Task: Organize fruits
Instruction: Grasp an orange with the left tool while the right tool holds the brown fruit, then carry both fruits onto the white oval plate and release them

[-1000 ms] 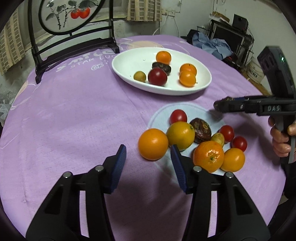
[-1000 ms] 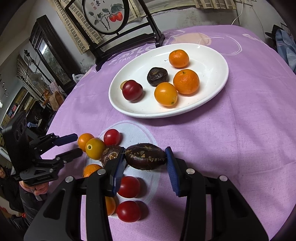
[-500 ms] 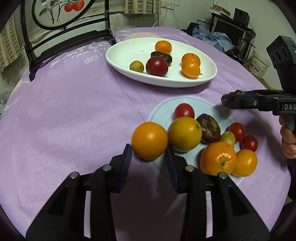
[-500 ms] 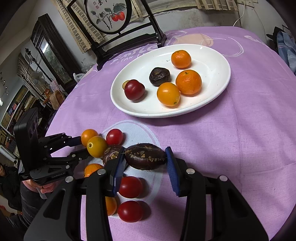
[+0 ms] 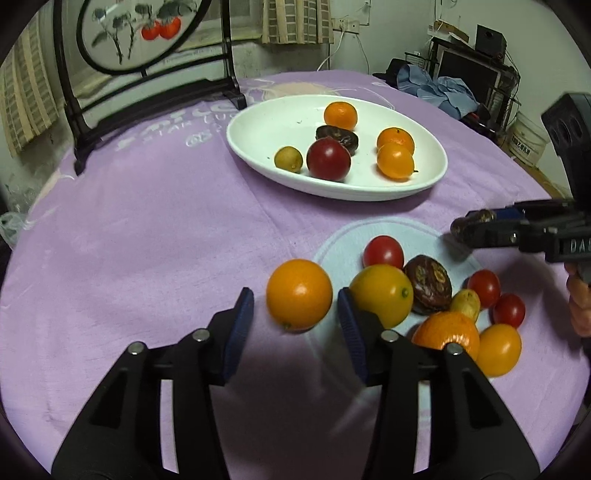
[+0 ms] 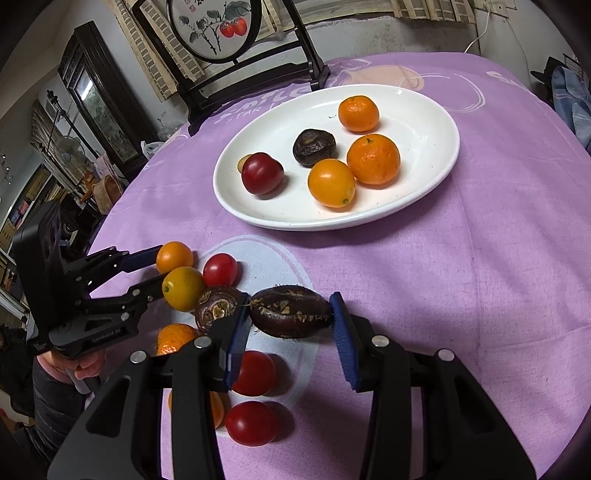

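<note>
An orange (image 5: pixel 299 293) rests on the purple cloth between the tips of my left gripper (image 5: pixel 293 315). Its jaws are opening, and a small gap shows on each side of the fruit. Right of it, a yellow-orange fruit (image 5: pixel 382 295), a dark wrinkled fruit (image 5: pixel 428 290), red tomatoes (image 5: pixel 383 251) and a mandarin (image 5: pixel 445 330) crowd a pale patch. My right gripper (image 6: pixel 290 321) is shut on another dark wrinkled fruit (image 6: pixel 291 312), held just above the cloth. A white oval plate (image 6: pixel 332 223) beyond holds several fruits. In the right wrist view, the left gripper (image 6: pixel 153 273) flanks the orange (image 6: pixel 174 256).
A dark chair with a round painted panel (image 5: pixel 140 33) stands at the table's far side. Clothes and shelves (image 5: pixel 443 88) fill the back right. A hand (image 5: pixel 578 310) grips the right tool at the right edge. Bare purple cloth (image 5: pixel 129 240) spreads to the left.
My left gripper moved forward and its jaws narrowed, so the orange now sits between the tips. The right gripper kept still with the dark fruit.
</note>
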Demonstrator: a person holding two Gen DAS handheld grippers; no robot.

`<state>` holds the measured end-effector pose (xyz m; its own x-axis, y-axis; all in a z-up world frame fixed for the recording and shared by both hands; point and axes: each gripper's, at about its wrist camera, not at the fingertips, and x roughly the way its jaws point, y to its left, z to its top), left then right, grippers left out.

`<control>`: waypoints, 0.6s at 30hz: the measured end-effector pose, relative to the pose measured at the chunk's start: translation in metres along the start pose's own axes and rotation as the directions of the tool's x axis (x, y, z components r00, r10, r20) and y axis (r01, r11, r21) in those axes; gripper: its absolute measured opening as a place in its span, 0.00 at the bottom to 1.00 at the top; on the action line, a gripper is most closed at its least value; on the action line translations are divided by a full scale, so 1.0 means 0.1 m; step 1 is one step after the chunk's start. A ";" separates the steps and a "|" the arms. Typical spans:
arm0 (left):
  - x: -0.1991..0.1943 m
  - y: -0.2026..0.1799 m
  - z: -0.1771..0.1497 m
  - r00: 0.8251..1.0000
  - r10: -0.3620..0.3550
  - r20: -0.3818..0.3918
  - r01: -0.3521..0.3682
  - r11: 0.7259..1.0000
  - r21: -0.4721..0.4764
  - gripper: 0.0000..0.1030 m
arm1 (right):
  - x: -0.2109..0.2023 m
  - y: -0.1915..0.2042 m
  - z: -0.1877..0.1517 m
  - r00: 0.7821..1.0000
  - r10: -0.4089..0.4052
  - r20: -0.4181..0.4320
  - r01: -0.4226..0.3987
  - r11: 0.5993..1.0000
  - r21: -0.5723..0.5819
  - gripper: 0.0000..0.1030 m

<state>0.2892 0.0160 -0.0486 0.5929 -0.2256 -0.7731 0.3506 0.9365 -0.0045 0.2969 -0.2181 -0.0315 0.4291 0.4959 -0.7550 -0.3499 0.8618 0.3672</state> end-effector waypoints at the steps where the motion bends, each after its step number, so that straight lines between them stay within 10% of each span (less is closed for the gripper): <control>1: 0.01 0.01 0.02 1.000 -0.016 0.002 0.016 1.000 -0.011 0.37 | 0.00 0.00 0.00 1.000 -0.002 0.000 0.002 1.000 0.000 0.42; 18: -0.38 -0.06 0.38 0.972 -0.111 0.208 0.151 0.970 -0.191 0.37 | -0.22 0.14 0.18 0.980 0.067 0.189 -0.055 0.996 -0.069 0.42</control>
<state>0.2919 0.0091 0.0052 0.6879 -0.3787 -0.6192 0.2911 0.9254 -0.2426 0.2974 -0.2154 0.0002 0.5542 0.5637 -0.6124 -0.4292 0.8240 0.3700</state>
